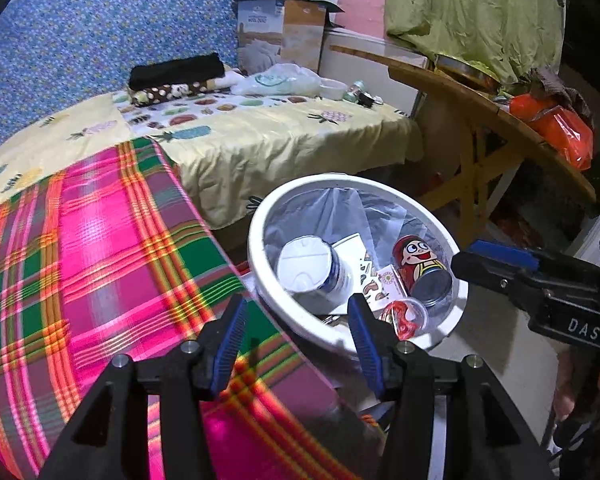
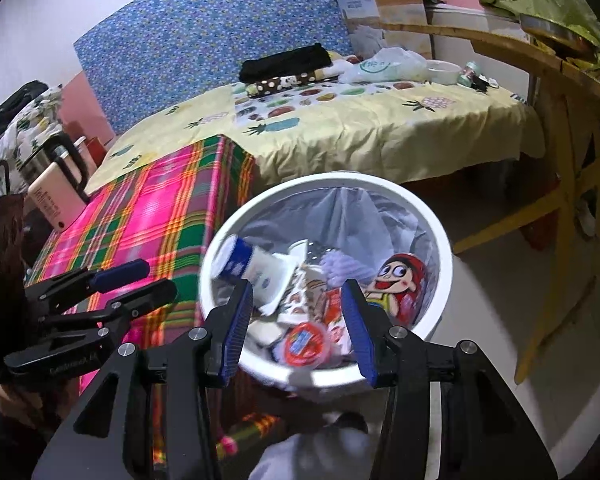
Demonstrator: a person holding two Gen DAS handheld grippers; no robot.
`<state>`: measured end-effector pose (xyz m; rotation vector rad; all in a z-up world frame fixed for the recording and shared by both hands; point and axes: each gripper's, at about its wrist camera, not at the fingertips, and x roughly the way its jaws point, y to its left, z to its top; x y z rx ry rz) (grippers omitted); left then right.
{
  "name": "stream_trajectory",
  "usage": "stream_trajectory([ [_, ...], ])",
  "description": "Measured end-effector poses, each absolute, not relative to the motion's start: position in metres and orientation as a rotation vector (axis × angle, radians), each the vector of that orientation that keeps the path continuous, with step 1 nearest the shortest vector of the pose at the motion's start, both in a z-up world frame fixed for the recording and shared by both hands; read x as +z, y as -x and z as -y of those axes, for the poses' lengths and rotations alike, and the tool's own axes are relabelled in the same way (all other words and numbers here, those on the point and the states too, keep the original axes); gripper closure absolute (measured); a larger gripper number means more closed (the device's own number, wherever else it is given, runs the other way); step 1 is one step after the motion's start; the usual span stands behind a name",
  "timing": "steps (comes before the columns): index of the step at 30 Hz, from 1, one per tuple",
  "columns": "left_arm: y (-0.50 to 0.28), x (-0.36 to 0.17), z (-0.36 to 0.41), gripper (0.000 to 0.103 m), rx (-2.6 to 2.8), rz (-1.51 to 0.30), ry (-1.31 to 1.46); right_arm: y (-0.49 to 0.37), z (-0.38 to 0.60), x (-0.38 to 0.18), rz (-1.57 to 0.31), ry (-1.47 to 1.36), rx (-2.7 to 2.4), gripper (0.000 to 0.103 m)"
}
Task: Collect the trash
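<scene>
A white round trash bin (image 1: 260, 272) with a clear liner stands beside the bed; it also shows in the right wrist view (image 2: 436, 216). Inside lie a white and blue cup (image 1: 312, 268), a red cartoon can (image 1: 420, 264), paper scraps and a small red-lidded tub (image 2: 306, 344). My left gripper (image 1: 298, 328) is open and empty, over the bin's near rim and the pink plaid cloth (image 1: 100, 248). My right gripper (image 2: 298, 320) is open and empty, just above the bin. The right gripper also shows at the right of the left wrist view (image 1: 496, 260).
A bed with a yellow pineapple sheet (image 1: 260, 140) holds a plastic bag (image 1: 280, 80), folded clothes and small items. A wooden table (image 1: 480, 108) with an orange bag (image 1: 556, 128) stands right. A kettle (image 2: 56, 160) is left.
</scene>
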<state>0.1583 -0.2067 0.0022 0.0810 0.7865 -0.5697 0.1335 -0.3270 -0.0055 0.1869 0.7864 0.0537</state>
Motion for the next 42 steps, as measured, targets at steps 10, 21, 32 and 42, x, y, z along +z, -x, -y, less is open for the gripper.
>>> stream_trajectory([
  [10, -0.123, 0.014, 0.172, 0.049, -0.492, -0.742, -0.044, -0.11, 0.303, 0.002, -0.76, -0.142, 0.084, 0.056],
  [21, -0.087, 0.014, 0.146, 0.049, -0.426, -0.713, -0.03, -0.084, 0.28, 0.004, -0.741, -0.109, 0.123, 0.056],
  [32, -0.059, 0.015, 0.123, 0.049, -0.385, -0.7, -0.014, -0.064, 0.267, 0.005, -0.735, -0.081, 0.14, 0.056],
  [42, -0.051, 0.018, 0.125, 0.049, -0.378, -0.688, -0.025, -0.058, 0.264, 0.005, -0.732, -0.083, 0.135, 0.056],
])
